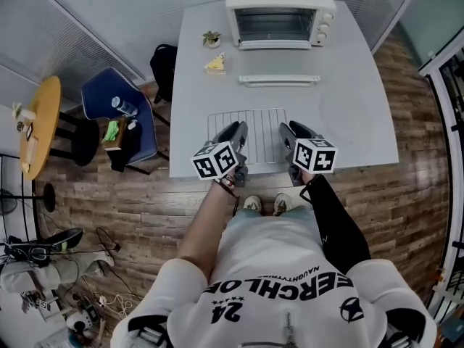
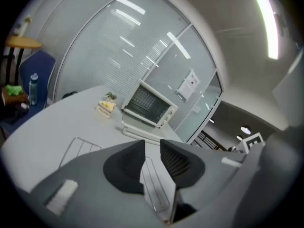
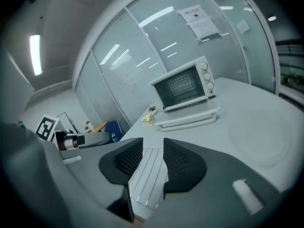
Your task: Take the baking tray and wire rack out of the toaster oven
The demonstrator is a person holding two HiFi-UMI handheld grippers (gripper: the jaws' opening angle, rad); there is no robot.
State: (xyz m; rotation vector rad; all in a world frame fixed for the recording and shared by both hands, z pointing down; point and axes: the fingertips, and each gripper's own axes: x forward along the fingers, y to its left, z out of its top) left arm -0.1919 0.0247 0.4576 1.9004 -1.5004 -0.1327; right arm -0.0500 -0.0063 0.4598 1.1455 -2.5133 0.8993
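While the wire rack lies flat by the table's near edge and the baking tray sits before the toaster oven, left gripper and right gripper hover over the rack, jaws apart, empty; best to lift straight clear, no snagging wires.

Overhead (gripper views toward toaster oven)

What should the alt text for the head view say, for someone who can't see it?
A wire rack lies flat on a grey table between the left gripper and right gripper, both open over its near edge. Beyond it sit a baking tray and a white toaster oven.
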